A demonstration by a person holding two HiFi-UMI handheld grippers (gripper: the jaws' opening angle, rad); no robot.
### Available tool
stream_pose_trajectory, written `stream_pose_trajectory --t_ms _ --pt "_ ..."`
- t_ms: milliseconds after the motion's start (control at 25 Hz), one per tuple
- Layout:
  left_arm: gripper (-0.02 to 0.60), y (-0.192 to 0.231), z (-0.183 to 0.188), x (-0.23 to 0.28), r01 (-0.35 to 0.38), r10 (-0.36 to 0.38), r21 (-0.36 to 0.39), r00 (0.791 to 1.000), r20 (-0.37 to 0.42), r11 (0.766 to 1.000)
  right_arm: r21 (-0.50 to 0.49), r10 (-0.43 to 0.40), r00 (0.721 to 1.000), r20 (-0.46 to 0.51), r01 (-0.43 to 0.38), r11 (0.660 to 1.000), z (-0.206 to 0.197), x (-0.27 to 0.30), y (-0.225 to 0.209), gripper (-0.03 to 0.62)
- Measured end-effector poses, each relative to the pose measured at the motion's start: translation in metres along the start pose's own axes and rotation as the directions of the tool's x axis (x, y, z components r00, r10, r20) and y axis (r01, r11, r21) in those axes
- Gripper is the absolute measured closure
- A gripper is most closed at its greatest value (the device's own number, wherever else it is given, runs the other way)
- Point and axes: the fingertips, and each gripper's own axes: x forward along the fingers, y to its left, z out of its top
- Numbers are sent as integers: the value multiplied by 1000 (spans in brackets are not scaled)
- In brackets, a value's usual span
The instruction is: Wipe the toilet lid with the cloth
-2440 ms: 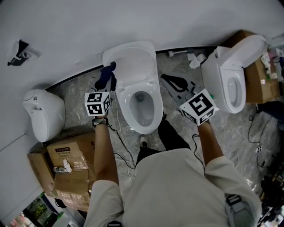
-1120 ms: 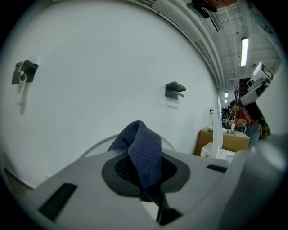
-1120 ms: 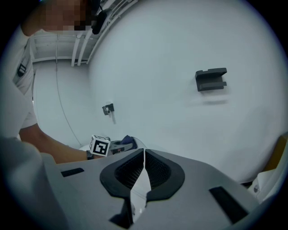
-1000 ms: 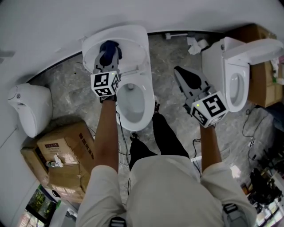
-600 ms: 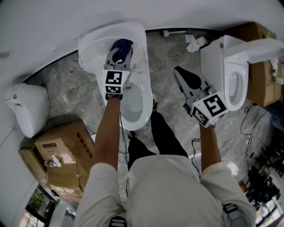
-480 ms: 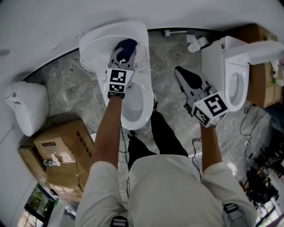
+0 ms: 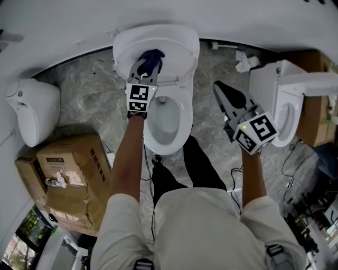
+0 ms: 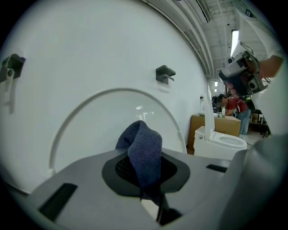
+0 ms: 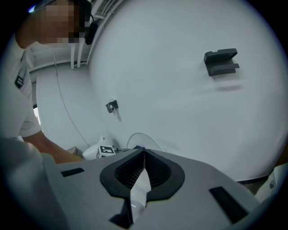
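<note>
**Cloth Held at the Raised Toilet Lid**

The right gripper (image 7: 224,94) hangs over the marble floor (image 7: 208,71) beside the toilet bowl (image 7: 185,116). Its jaws are pressed together with nothing between them. The left gripper (image 7: 144,67) reaches over the bowl, jaws clamped on the blue cloth (image 7: 152,57). The cloth folds up above the jaw tips, in front of the inner face of the raised toilet lid (image 7: 177,42). Whether it touches the lid cannot be confirmed. Behind the lid stands the white wall (image 7: 158,13).
</note>
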Motion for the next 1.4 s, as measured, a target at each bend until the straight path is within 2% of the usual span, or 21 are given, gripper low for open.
stream_pose_trajectory --t_ms 240,560,680,800,920,1200,1400 --pt "538 40 -14 -28 -77 77 0 997 -10 997 -11 35 999 -5 -35 999 1 19 14 563" --pt "538 81 -37 -58 -188 188 -44 982 -23 981 -1 35 999 -27 -35 999 -12 23 16 563" --pt "538 86 -47 -64 -208 206 -56 978 -44 976 10 34 999 -29 -34 999 -18 22 13 563" --pt "537 77 -59 -58 -199 194 -73 978 -74 977 25 32 999 -26 -31 999 -22 20 9 563" --pt "537 58 -66 -43 -158 151 -80 985 -87 984 28 25 999 -31 -24 999 -27 19 3 563" --pt "537 8 -45 2 -86 84 -116 996 -25 990 38 -11 1000 -25 12 999 -32 3 -18 563" --pt "537 -29 -36 26 -57 57 -99 998 -2 993 66 -48 999 -26 49 997 -44 -16 -35 563"
